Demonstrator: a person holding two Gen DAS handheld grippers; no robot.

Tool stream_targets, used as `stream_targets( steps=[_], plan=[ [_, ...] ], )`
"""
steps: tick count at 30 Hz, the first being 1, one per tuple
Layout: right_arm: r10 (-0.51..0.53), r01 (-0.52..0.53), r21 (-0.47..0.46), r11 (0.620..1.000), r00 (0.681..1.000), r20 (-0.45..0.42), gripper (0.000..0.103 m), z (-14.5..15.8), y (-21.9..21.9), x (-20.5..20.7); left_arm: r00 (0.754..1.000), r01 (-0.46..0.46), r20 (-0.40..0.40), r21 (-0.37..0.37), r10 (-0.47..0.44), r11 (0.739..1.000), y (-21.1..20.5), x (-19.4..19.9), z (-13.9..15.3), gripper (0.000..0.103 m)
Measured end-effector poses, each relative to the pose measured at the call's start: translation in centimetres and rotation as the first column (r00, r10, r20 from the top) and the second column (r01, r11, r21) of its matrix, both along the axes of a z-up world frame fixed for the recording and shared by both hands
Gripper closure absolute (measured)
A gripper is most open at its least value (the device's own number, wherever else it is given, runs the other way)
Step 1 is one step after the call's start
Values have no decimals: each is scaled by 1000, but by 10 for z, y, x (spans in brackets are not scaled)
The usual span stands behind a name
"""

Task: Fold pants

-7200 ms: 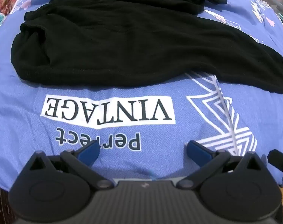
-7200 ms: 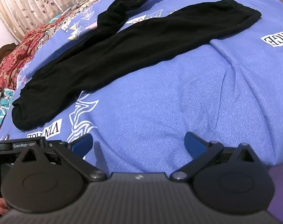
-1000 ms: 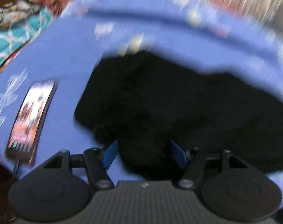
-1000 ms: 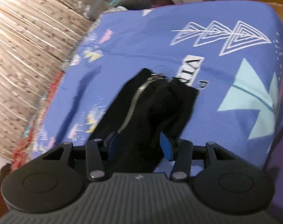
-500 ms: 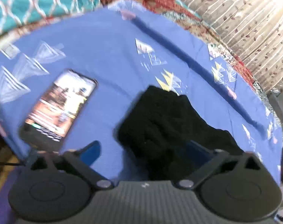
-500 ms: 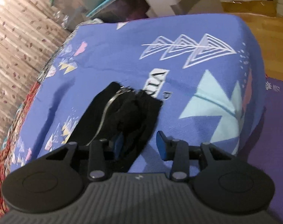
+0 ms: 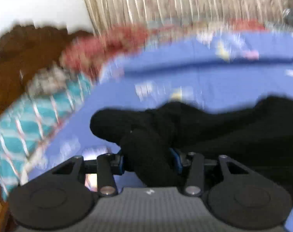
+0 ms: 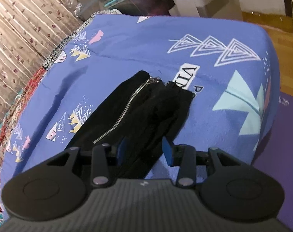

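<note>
Blue patterned bedsheet (image 8: 127, 44) carries the black pants (image 8: 146, 106), zipper end toward upper centre, long axis slanting to lower left. Left gripper (image 7: 148, 161), gaping half a second ago, has just clamped bunched cloth; right gripper (image 8: 144, 150) grips the leg.

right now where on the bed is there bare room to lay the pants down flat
Bare sheet lies right of the pants, out to the bed's corner, and a narrower strip left of the zipper toward the curtain. The middle, under both tools, is taken by the bunched pants.
</note>
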State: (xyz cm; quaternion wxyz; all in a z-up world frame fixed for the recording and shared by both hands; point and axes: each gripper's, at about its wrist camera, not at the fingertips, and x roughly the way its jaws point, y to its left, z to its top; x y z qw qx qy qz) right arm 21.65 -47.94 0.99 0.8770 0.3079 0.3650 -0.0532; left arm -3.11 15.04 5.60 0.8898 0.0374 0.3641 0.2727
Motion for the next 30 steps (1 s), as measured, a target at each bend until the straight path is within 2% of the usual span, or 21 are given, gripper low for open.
stream_targets(
  steps=[1,2,4,7,9,11,13,15,19,21,23,25,26,28,30],
  plan=[
    [-2,2,-1,1000,1000,-2,59,-2,2,0,998,-34,-63,-66,30,997,12,4,-17,48],
    [-6,6,4,1000,1000,-11,59,-5,4,0,992,-66,-118,-120,52,991,22,5,-31,44],
    [-6,7,26,1000,999,-43,58,-15,3,2,991,-111,-96,-200,94,973,36,-12,-30,27],
    [5,-3,45,999,999,-43,58,-19,0,1,990,-134,-61,-192,125,972,37,-36,-2,15],
    [0,1,37,999,1000,-20,57,-16,-5,-3,984,-166,31,-211,176,963,41,-53,21,16],
    [-7,6,53,999,1000,13,57,-16,-12,-4,965,-205,115,-222,234,953,44,-66,41,17],
    [-16,13,82,997,999,34,47,-20,-19,-3,948,-217,174,-259,267,941,44,-55,56,20],
    [-32,28,115,993,999,34,42,-28,-26,1,950,-163,206,-313,234,936,38,-38,64,22],
    [-46,39,154,987,998,48,42,-38,-32,3,988,-27,133,-355,79,934,-2,10,50,23],
    [-46,34,171,985,997,68,41,-39,-35,3,998,24,70,-408,5,913,-30,33,33,23],
    [-53,34,201,979,994,93,37,-39,-38,3,999,35,-14,-456,-47,889,-55,52,12,26],
    [-53,23,228,973,991,124,25,-39,-39,7,991,17,-107,-478,-77,878,-77,66,-8,28],
    [-54,19,236,972,989,139,25,-38,-39,9,985,13,-145,-480,-93,877,-86,72,-16,28],
    [-48,13,240,971,989,141,24,-40,-39,18,973,7,-206,-419,-103,908,-104,76,-28,28],
    [-57,23,253,967,991,125,24,-47,-39,25,968,13,-228,-377,-106,926,-113,78,-33,27]
  ],
)
